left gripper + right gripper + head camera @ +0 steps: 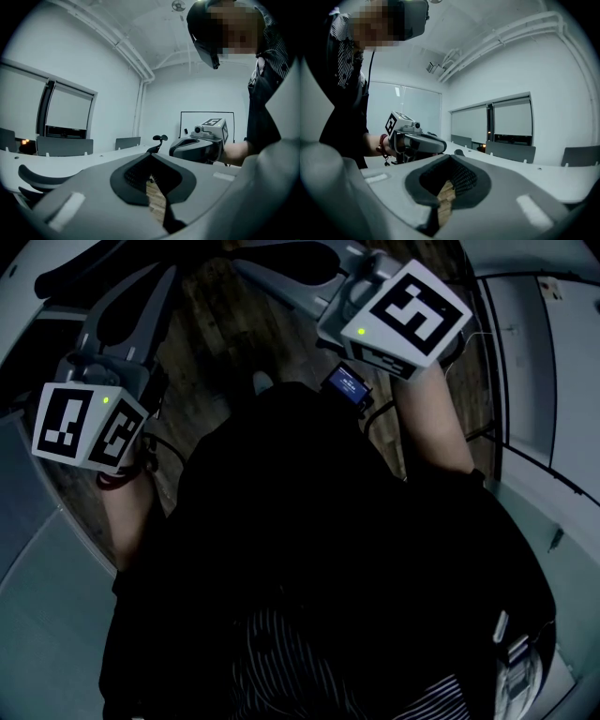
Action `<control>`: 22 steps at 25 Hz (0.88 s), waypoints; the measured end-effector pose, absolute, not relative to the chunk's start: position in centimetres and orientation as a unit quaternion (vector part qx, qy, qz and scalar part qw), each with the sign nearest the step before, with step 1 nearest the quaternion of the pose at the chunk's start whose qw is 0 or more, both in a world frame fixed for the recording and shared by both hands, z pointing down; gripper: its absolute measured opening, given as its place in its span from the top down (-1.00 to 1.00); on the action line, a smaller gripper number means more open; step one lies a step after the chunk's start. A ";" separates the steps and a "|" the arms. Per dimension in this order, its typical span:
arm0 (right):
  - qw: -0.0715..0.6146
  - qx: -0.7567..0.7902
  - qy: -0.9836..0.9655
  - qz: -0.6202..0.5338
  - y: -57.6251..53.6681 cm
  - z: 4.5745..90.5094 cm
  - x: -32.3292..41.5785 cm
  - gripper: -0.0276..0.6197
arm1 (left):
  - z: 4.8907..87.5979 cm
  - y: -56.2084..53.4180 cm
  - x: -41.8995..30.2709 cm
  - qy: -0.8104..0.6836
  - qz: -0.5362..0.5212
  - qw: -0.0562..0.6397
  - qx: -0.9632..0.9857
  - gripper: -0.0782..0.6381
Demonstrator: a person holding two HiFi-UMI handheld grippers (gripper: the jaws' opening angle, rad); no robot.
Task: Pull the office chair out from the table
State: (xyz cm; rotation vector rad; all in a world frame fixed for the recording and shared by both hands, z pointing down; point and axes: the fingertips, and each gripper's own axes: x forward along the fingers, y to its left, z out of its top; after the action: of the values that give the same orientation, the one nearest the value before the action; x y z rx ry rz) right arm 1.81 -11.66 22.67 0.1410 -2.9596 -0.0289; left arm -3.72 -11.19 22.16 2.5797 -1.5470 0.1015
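Both grippers are held up in front of the person's dark-clothed body. In the head view my left gripper (141, 287) points up at the left, and my right gripper (258, 263) reaches across the top. Each is shut with nothing between its pads, and wooden floor shows through the gap behind the tips. The left gripper view looks past its closed tips (151, 154) at the right gripper's body. The right gripper view looks past its own tips (450, 157) at the left one. A small black chair part (159, 138) rises beyond the white table (70, 159). Neither gripper touches it.
Grey chair backs (63, 146) line the table's far side below dark windows. White table surfaces (539, 381) flank the person in the head view, over a wooden floor (225, 324). A dark curved shape (35, 176) lies low on the left.
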 end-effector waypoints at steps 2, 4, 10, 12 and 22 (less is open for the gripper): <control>0.088 0.042 -0.995 -0.010 -13.5 23.1 0.9 0.91 | 22.6 -13.1 -4.5 -0.512 0.038 0.066 0.855 0.77; 0.092 0.040 -0.995 -0.006 -16.0 24.2 -1.2 0.91 | 23.8 -15.6 -6.7 -0.511 0.038 0.070 0.856 0.77; 0.085 0.032 -0.996 0.007 -18.8 23.1 -2.2 0.91 | 23.2 -17.7 -8.0 -0.516 0.050 0.081 0.852 0.77; 0.083 0.030 -0.996 0.015 -19.6 23.2 -2.2 0.91 | 23.2 -18.2 -8.3 -0.519 0.054 0.084 0.849 0.77; 0.094 0.063 -0.994 0.001 -22.0 28.2 -13.4 0.91 | 29.7 -20.3 -20.9 -0.505 0.030 0.090 0.858 0.77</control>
State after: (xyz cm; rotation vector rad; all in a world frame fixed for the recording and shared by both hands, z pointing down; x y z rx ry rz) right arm -13.40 -22.03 28.16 0.1864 -2.9468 0.0039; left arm -20.86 -20.35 29.73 2.5512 -1.5011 0.0906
